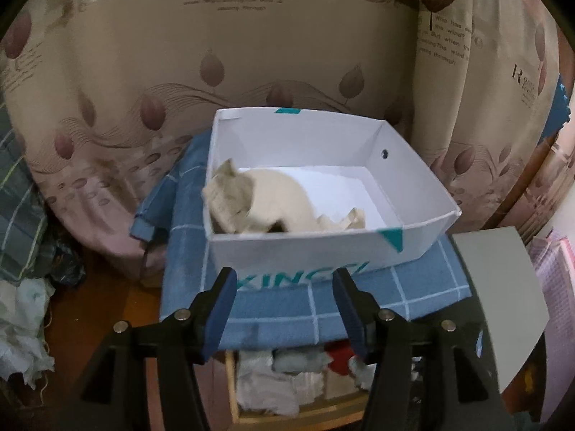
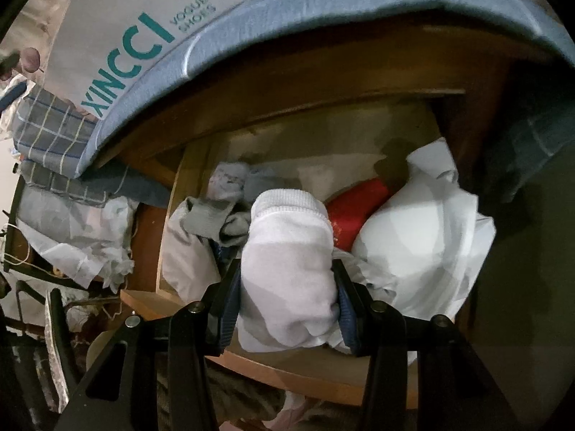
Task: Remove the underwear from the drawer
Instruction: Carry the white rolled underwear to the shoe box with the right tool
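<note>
My right gripper [image 2: 285, 283] is clamped on a white garment [image 2: 287, 251] w/ a ribbed band at its far end, prob. underwear, both pads pressing into its sides. The piece sits just above the open wooden drawer [image 2: 305, 370], its lower folds still touching the pile inside. Around it in the drawer: grey cloth [image 2: 215, 219] to the left, a red item [image 2: 355, 212] behind, a big white crumpled piece [image 2: 427, 222] to the right.

My left gripper [image 1: 284, 283] has its jaws wide apart, nothing between them, hovering over the blue checked cloth [image 1: 395, 287] in front of the white shoebox [image 1: 280, 248]. The box rests on that cloth on top of the cabinet, teal lettering on its near wall. Inside, at the left end, lies beige underwear [image 1: 258, 201], one edge riding up the box's left wall; rest of the box floor is white paper. Below the cloth edge in the left wrist view I see the open drawer w/ its mixed clothes. Behind the box hangs a beige curtain [image 1: 179, 72] w/ leaf print & text
</note>
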`<state>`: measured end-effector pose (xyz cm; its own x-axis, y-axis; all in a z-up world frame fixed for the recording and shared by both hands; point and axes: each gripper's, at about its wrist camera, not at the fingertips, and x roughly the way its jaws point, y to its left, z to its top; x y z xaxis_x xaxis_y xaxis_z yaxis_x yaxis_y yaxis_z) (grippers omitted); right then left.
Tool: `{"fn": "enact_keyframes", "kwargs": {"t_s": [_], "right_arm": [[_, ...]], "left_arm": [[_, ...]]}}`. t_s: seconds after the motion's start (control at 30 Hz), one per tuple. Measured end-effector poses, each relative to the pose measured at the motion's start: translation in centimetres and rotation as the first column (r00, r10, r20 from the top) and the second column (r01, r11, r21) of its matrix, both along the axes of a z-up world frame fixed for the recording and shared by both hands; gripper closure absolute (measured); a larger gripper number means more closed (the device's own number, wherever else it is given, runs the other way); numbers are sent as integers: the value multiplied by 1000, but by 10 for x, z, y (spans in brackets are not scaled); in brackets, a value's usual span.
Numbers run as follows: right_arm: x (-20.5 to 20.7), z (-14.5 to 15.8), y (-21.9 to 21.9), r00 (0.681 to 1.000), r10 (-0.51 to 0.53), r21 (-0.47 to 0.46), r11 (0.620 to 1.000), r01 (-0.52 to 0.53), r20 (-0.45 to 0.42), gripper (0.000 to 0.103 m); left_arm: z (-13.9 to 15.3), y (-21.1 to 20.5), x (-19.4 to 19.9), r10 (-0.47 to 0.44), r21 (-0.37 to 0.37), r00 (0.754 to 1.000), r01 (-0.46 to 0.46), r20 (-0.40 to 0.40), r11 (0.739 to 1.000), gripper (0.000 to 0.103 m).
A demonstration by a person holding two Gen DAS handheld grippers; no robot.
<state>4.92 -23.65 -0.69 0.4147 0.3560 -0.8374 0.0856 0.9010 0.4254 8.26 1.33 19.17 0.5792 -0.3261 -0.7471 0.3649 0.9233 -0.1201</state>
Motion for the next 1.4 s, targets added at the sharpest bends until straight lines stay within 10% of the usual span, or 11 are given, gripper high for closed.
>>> {"fn": "enact_keyframes", "kwargs": {"t_s": [0.3, 0.73, 1.07, 1.4], "right_arm": [[1, 27, 6, 1000, 26, -34, 999, -26, 11, 59], [3, 124, 12, 989, 110, -83, 991, -102, 98, 59], [56, 264, 14, 937, 135, -197, 978, -73, 323, 58], [158, 251, 32, 971, 97, -331, 943, -19, 219, 58]], "left_arm": [[-54, 36, -43, 147, 36, 989, -147, 21, 988, 45], [-182, 43, -77, 280, 72, 945, -272, -170, 960, 45], [-182, 39, -84, 250, 59, 962, -245, -106, 968, 45], [-196, 47, -76, 254, 17, 948, -256, -190, 967, 45]]}}
